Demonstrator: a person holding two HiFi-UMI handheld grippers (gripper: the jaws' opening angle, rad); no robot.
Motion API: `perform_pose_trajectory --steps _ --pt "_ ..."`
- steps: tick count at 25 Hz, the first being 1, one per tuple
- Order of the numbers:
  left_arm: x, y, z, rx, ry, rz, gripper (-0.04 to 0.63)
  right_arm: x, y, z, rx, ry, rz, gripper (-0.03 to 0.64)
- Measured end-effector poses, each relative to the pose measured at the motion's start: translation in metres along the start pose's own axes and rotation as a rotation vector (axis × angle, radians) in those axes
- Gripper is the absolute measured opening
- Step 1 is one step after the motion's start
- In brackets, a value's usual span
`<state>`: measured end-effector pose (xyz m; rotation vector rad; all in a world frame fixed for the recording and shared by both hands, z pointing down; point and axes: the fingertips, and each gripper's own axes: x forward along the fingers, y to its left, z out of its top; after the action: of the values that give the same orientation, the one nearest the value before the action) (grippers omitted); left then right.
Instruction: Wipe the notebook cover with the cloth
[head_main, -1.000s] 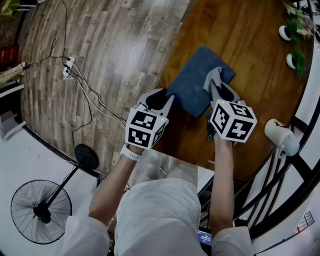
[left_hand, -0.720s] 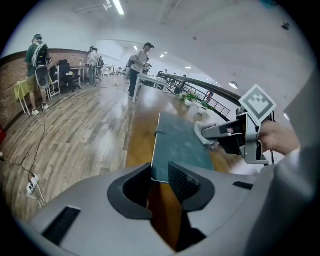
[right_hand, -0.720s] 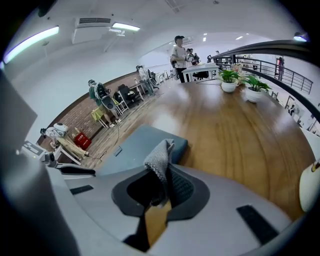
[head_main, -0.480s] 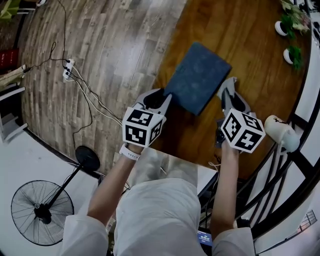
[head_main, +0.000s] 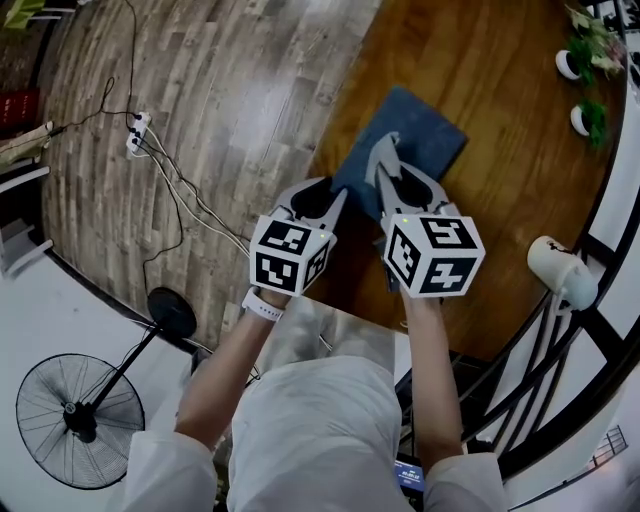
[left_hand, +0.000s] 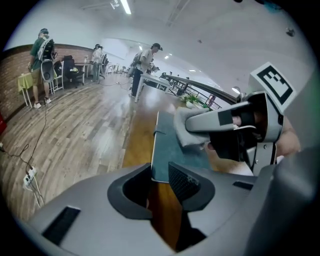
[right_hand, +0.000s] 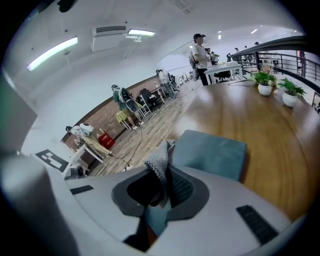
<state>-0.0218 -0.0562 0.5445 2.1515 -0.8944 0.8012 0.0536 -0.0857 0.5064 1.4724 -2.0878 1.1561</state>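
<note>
A blue-grey notebook (head_main: 420, 135) lies slantwise on the brown wooden table (head_main: 500, 200). Its near corner (left_hand: 159, 172) sits between the jaws of my left gripper (head_main: 318, 200), which hold it at the table's edge. My right gripper (head_main: 392, 168) is over the cover's left half, shut on a grey cloth (right_hand: 159, 162) that hangs from its jaws onto the cover (right_hand: 210, 152). In the left gripper view the right gripper (left_hand: 235, 125) presses the cloth (left_hand: 186, 131) on the notebook (left_hand: 167, 147).
Two white plant pots (head_main: 572, 65) (head_main: 585, 120) stand at the table's far right, and a white cylinder (head_main: 560, 270) sits near the railing. On the floor are a power strip with cables (head_main: 135, 135) and a fan (head_main: 80, 415). People stand far off (right_hand: 200, 50).
My right gripper with the cloth swung off the notebook's right edge, then came back left onto the cover's left half. The left gripper stayed at the corner.
</note>
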Motion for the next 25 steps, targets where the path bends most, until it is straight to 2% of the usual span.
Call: perform_pose_trajectory --steps 4,8,18,25 --pt "-0.001 -0.001 0.003 -0.003 -0.006 -0.004 0.117 0.023 0.014 0.000 -0.017 0.034 0.028 0.044" --pt "-0.002 -0.001 0.002 -0.001 -0.007 -0.008 0.117 0.029 0.009 -0.010 -0.033 0.073 0.003 0.044" --pt "-0.002 0.003 0.001 -0.006 -0.014 0.001 0.117 0.001 -0.026 -0.028 -0.024 0.102 -0.068 0.046" --pt "-0.002 0.002 0.000 -0.012 -0.005 -0.008 0.118 -0.026 -0.061 -0.039 0.036 0.097 -0.136 0.048"
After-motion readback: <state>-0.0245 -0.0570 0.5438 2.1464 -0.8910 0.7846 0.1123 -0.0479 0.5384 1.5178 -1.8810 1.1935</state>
